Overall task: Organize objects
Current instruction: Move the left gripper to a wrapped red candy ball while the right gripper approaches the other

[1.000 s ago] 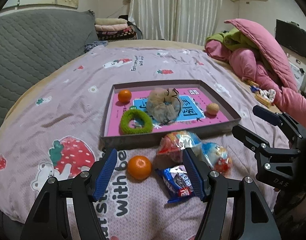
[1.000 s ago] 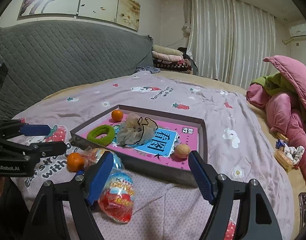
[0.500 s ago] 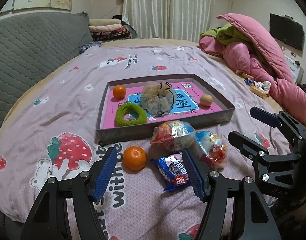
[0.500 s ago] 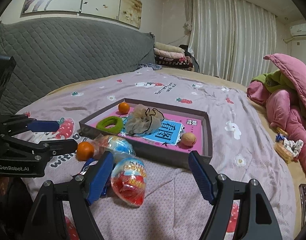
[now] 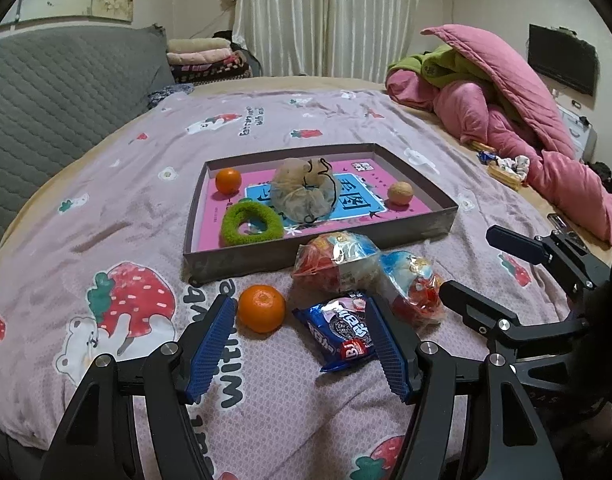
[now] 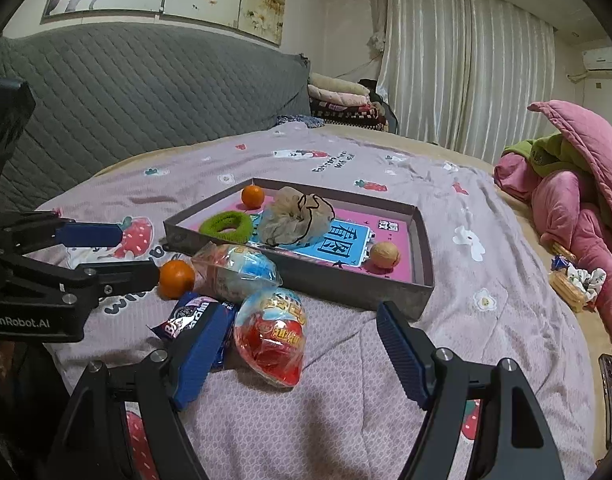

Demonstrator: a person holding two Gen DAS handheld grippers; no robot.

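Observation:
A shallow grey tray point(image 5: 306, 254) point(image 6: 423, 236) on the bed holds an orange point(image 5: 228, 180), a green hair ring point(image 5: 252, 224), a beige mesh scrunchie point(image 5: 306, 196) and a walnut point(image 5: 399, 193). In front of it lie a loose orange point(image 5: 261, 308) point(image 6: 177, 279), a blue cookie packet point(image 5: 339, 330) point(image 6: 194, 318) and two wrapped egg toys point(image 5: 337, 266) point(image 6: 272, 340). My left gripper point(image 5: 298, 348) is open just short of the orange and the packet. My right gripper point(image 6: 302, 356) is open around the near egg toy.
The bed has a purple strawberry sheet point(image 5: 126, 216). A grey quilted headboard point(image 6: 146, 100) stands at the left. Pink and green quilts point(image 5: 505, 120) are piled at the right, with small snacks point(image 6: 573, 280) beside them.
Both grippers have pulled back and dropped a little toward the loose items; the tray looks farther off. The right gripper's fingers now flank the near egg toy. Nothing was taken hold of.

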